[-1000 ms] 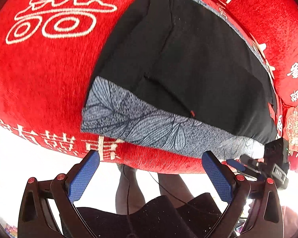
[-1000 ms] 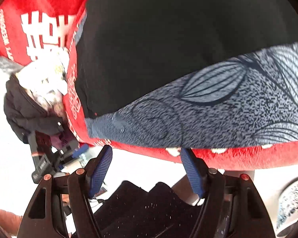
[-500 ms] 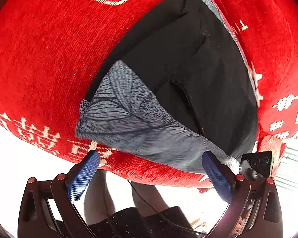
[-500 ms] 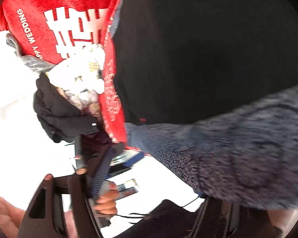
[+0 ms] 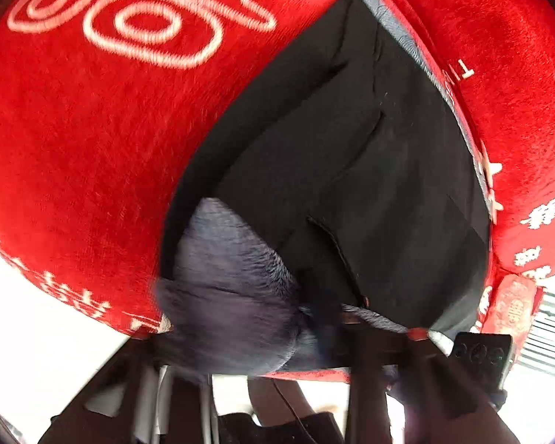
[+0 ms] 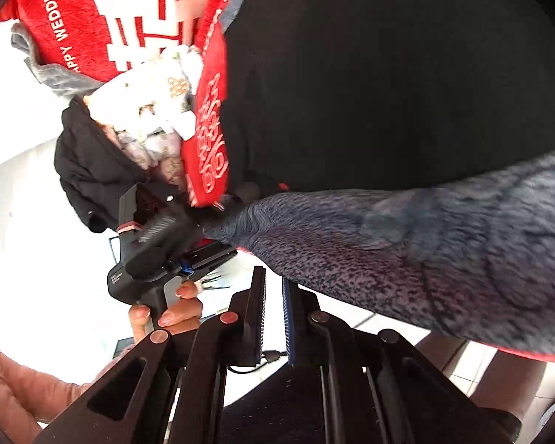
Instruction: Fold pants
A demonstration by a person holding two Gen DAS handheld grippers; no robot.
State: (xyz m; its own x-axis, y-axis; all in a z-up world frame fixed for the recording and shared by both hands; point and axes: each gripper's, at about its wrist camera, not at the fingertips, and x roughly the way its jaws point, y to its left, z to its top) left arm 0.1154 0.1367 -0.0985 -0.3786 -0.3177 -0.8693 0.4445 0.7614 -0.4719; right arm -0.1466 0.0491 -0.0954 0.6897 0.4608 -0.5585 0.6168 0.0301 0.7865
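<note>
The pants (image 5: pixel 351 170) are black with a grey leaf-print band (image 5: pixel 233 281) and lie on a red cloth-covered table (image 5: pixel 74 140). In the left wrist view the grey band is bunched and lifted over my blurred left gripper (image 5: pixel 314 336), whose jaws look closed on it. In the right wrist view my right gripper (image 6: pixel 273 310) has its blue pads nearly together at the edge of the grey band (image 6: pixel 425 251). That view also shows the left gripper (image 6: pixel 203 218) pinching the band's corner. The black part of the pants (image 6: pixel 388 74) fills the top.
The red cloth carries white characters (image 5: pixel 137 18) and hangs over the near table edge. A heap of black and white clothes (image 6: pixel 129 129) lies past the table's left end in the right wrist view. A hand (image 6: pixel 166 314) holds the left gripper's handle.
Both grippers have gone from wide open to closed. The grey band has been lifted off the table edge and bunched up.
</note>
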